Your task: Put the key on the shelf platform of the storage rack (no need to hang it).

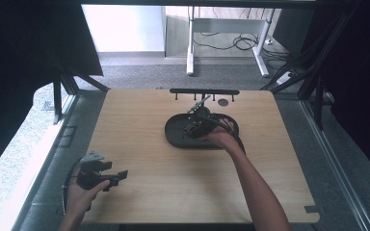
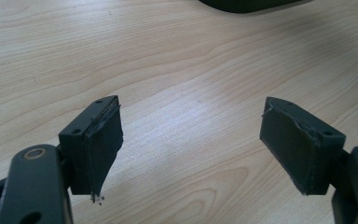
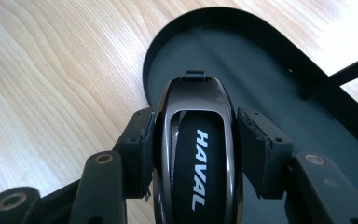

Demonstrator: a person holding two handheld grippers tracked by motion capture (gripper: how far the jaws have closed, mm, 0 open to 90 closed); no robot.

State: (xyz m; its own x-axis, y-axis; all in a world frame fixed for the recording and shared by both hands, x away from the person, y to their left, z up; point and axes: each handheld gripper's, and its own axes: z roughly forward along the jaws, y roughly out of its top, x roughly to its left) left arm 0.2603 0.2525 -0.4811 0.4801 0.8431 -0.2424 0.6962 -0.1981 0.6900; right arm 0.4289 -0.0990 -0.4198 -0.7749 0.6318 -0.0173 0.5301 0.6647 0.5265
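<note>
A glossy dark key fob (image 3: pixel 198 154) marked HAVAL sits between the pads of my right gripper (image 3: pixel 191 126), which is shut on it from both sides. It hangs over the near-left end of a black oval tray (image 3: pixel 261 70). In the high view that tray (image 1: pixel 176 134) lies mid-table, a little toward the back, with my right gripper (image 1: pixel 195 127) above it. My left gripper (image 1: pixel 118 175) rests near the table's front left corner. Its jaws stand wide apart over bare wood, and my left gripper (image 2: pixel 191 140) holds nothing.
A black bar with short pegs (image 1: pixel 204 91) runs along the table's far edge, with a small dark disc (image 1: pixel 223 102) beside it. A thin black rod (image 3: pixel 340 74) crosses the tray's far rim. The tray's edge (image 2: pixel 247 3) lies ahead of the left gripper.
</note>
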